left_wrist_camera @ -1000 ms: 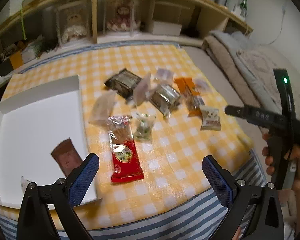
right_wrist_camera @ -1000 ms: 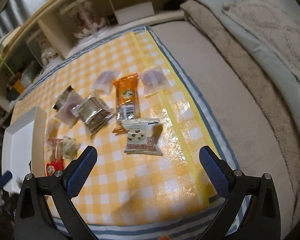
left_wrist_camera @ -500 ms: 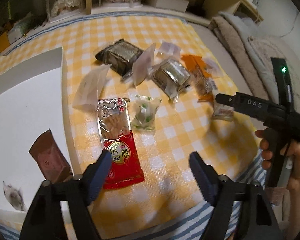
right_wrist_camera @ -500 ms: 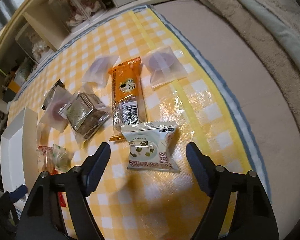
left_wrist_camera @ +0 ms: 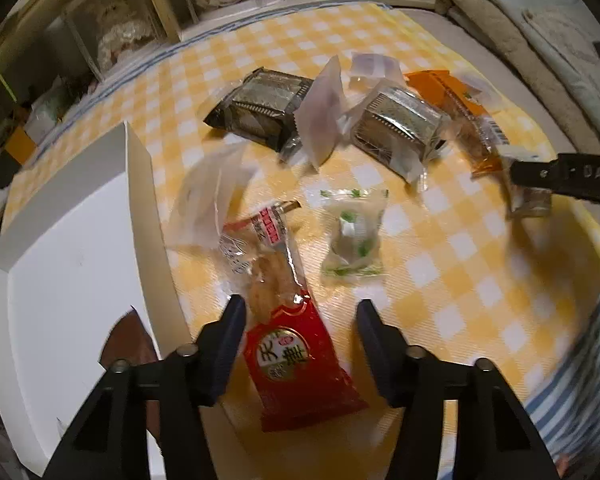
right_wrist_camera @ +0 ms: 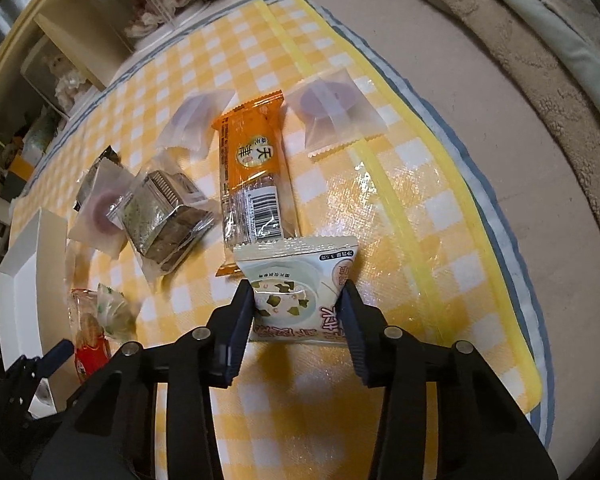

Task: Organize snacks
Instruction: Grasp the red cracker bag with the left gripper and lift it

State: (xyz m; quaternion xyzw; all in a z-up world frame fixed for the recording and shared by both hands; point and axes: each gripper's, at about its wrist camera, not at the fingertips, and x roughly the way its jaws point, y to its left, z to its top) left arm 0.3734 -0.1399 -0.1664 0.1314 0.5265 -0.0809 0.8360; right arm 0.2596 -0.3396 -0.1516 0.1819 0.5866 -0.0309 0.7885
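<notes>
The snacks lie scattered on the yellow checked cloth (right_wrist_camera: pixel 400 208), with a white box (left_wrist_camera: pixel 72 248) at its left edge already holding a brown packet (left_wrist_camera: pixel 130 344). Two are being taken at once. The red rice-cracker packet (left_wrist_camera: pixel 296 356) lies lengthwise between the fingers of the left gripper (left_wrist_camera: pixel 300 320), which stand apart on either side of it with a gap on the right side, so nothing is clamped yet. The white leaf-printed packet (right_wrist_camera: pixel 300 276) sits between the fingers of the right gripper (right_wrist_camera: pixel 298 304), whose pads touch both its edges; it looks pinched or very nearly so.

Both packets will probably be light, crinkly and slippery (thin film with air inside), and the cracker is likely brittle. The sensible hold is across the narrow width near the middle, with gentle pressure: too hard could crush the contents, too near a sealed end could let the film slide out. The long red packet may droop or swing if taken at one end.

Compared with half a second ago, both grippers have moved in and down. The left one then hovered with its fingers wide and the red packet only near its left finger; its jaws have since narrowed around the packet. The right one had the white packet lying ahead of open fingers; they have since closed in to its sides.
</notes>
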